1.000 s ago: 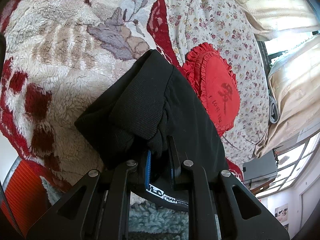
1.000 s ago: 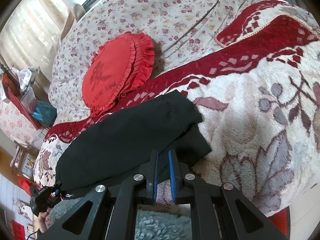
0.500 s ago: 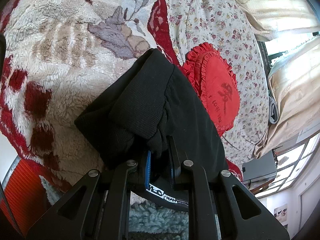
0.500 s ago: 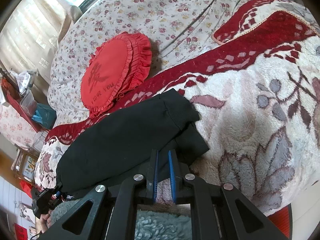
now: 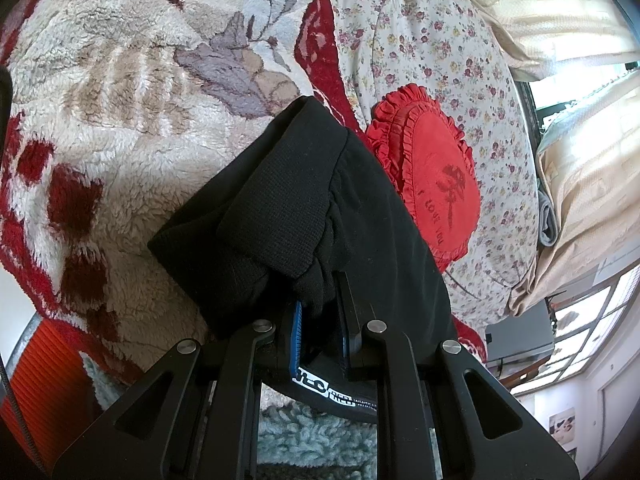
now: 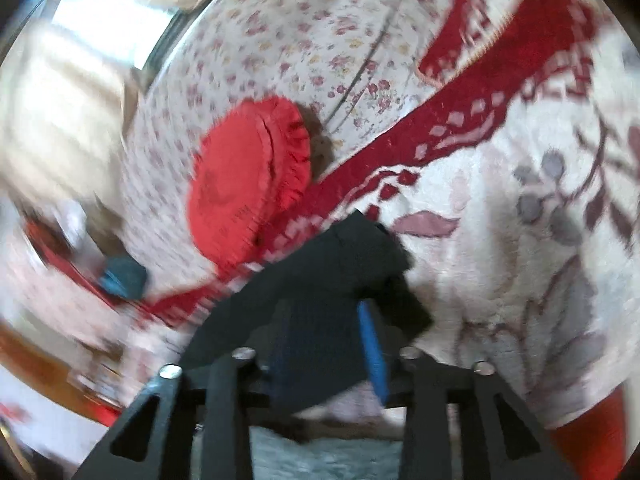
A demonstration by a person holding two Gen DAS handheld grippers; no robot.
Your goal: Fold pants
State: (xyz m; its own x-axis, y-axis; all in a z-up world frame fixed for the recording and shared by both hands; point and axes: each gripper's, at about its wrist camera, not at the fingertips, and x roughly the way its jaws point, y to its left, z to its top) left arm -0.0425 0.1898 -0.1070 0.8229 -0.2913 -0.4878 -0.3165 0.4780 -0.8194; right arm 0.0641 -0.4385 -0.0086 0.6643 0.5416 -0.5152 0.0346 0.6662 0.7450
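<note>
Black pants (image 5: 320,208) lie folded on a fluffy cream and red blanket (image 5: 120,100). My left gripper (image 5: 320,312) is shut on a bunched edge of the pants near their ribbed cuff. In the blurred right wrist view the pants (image 6: 320,280) lie just ahead. My right gripper (image 6: 324,332) is open, its jaws wide apart over the near edge of the pants, with the blue pad (image 6: 372,348) of one finger showing. It holds nothing.
A red heart-shaped ruffled cushion (image 5: 436,184) lies beside the pants on a floral bedspread (image 5: 420,40); it also shows in the right wrist view (image 6: 248,184). Cream curtains (image 5: 580,160) and a window are beyond the bed. An orange ribbed object (image 5: 36,380) sits at the bed's edge.
My right gripper has opened and let go of the pants, and its view swung fast, blurring. My left gripper has kept its hold and barely moved.
</note>
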